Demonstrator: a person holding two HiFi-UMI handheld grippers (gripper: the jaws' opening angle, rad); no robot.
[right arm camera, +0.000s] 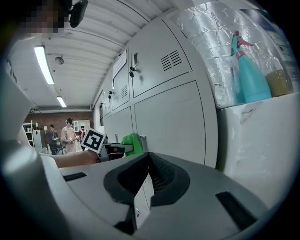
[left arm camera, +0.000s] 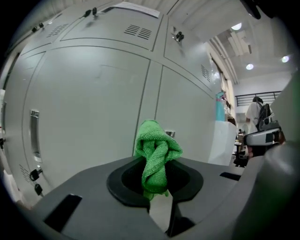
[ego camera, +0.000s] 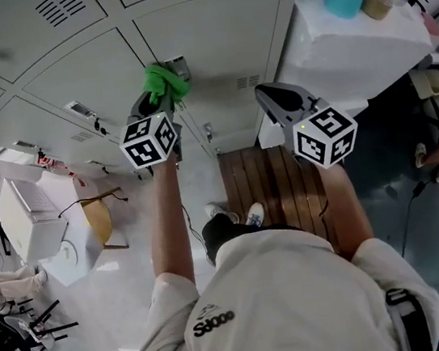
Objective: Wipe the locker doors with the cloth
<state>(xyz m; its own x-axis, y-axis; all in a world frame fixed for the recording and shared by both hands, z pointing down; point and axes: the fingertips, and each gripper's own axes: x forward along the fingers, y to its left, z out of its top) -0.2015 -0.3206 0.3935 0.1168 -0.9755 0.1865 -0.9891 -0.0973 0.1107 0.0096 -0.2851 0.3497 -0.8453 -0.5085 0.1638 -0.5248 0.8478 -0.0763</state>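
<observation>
Two grippers are raised toward the grey locker doors (ego camera: 208, 41). The left gripper (left arm camera: 157, 190) has its jaws clamped on the green cloth (left arm camera: 156, 157), which stands out past the jaw tips as a twisted wad. The wad sits just beside a metal latch (ego camera: 180, 68) at the door edge; contact with the panel cannot be confirmed from any view. The right gripper (right arm camera: 149, 161) has its jaws drawn together with nothing between them, and it hangs near the next door, apart from the cloth.

Assessment: wiping appears at or near its start. Recommended practice is to press the wad squarely so the cloth, not the jaw tips, bears on the door. Work in overlapping passes across the flat panel, skirt the latch and the vent slots (left arm camera: 137, 31) to avoid snagging, and keep the empty gripper clear of the teal spray bottle (right arm camera: 251, 70).
</observation>
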